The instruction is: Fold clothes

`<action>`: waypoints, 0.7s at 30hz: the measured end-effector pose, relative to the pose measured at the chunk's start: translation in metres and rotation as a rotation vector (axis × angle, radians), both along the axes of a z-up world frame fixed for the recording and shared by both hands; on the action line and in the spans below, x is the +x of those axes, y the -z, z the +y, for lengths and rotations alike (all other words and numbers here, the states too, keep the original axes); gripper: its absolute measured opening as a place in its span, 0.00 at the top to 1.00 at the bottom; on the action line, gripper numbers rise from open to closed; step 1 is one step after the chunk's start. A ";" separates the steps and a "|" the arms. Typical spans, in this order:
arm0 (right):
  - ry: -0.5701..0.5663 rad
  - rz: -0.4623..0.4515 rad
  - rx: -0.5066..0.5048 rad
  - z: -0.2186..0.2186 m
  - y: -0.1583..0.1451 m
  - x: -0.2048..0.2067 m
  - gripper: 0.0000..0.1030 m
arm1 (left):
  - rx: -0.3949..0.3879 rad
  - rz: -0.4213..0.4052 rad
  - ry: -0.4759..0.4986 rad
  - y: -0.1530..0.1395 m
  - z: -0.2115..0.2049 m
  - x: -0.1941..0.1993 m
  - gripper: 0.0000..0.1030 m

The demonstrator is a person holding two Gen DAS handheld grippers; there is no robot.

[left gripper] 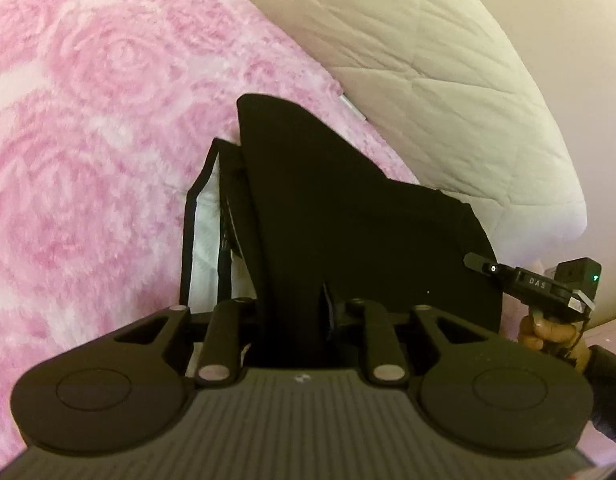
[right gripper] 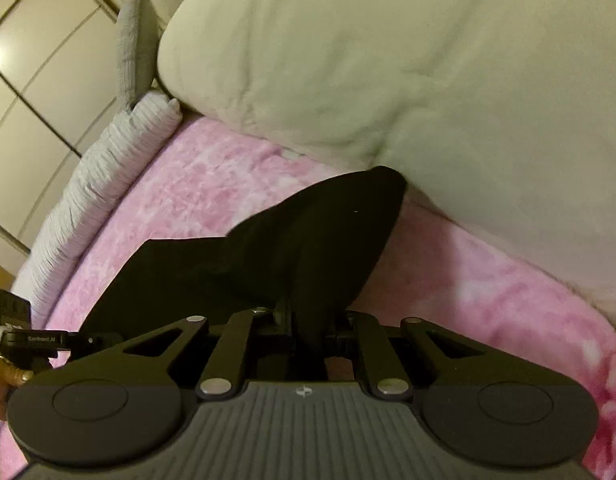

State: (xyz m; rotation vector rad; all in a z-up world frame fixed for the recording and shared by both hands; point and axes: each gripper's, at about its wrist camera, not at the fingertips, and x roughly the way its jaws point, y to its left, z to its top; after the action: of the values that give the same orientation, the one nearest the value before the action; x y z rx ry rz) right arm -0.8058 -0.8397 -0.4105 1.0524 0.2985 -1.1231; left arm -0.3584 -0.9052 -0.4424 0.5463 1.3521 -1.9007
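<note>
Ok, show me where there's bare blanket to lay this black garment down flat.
Widest free patch: the pink blanket left of the black garment, bare in the left wrist view. A narrower strip runs between the garment and the grey ribbed pillow. It is crowded behind: the cream quilt presses up against the garment's far tip.

Home bedroom — pink fleece blanket point(left gripper: 88, 128), cream quilt point(right gripper: 387, 60), wardrobe doors point(right gripper: 40, 40).
</note>
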 end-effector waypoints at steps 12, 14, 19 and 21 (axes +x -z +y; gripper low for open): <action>0.094 0.092 -0.074 0.046 -0.037 0.001 0.55 | -0.048 -0.134 -0.100 -0.028 0.040 0.027 0.63; 0.073 0.127 -0.118 0.063 -0.051 0.011 0.55 | -0.160 -0.188 -0.082 -0.050 0.054 0.022 0.65; -0.107 0.099 -0.137 0.086 -0.048 0.072 0.55 | -0.221 -0.172 0.003 -0.048 0.066 0.009 0.65; -0.194 0.121 -0.132 0.090 -0.033 0.098 0.55 | -0.201 -0.177 0.042 -0.033 0.065 0.005 0.66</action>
State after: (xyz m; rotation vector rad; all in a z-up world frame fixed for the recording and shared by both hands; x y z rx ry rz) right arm -0.7080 -0.7496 -0.3770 0.8218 0.4083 -1.0188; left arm -0.3530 -0.8399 -0.4091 0.6287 1.0310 -1.9452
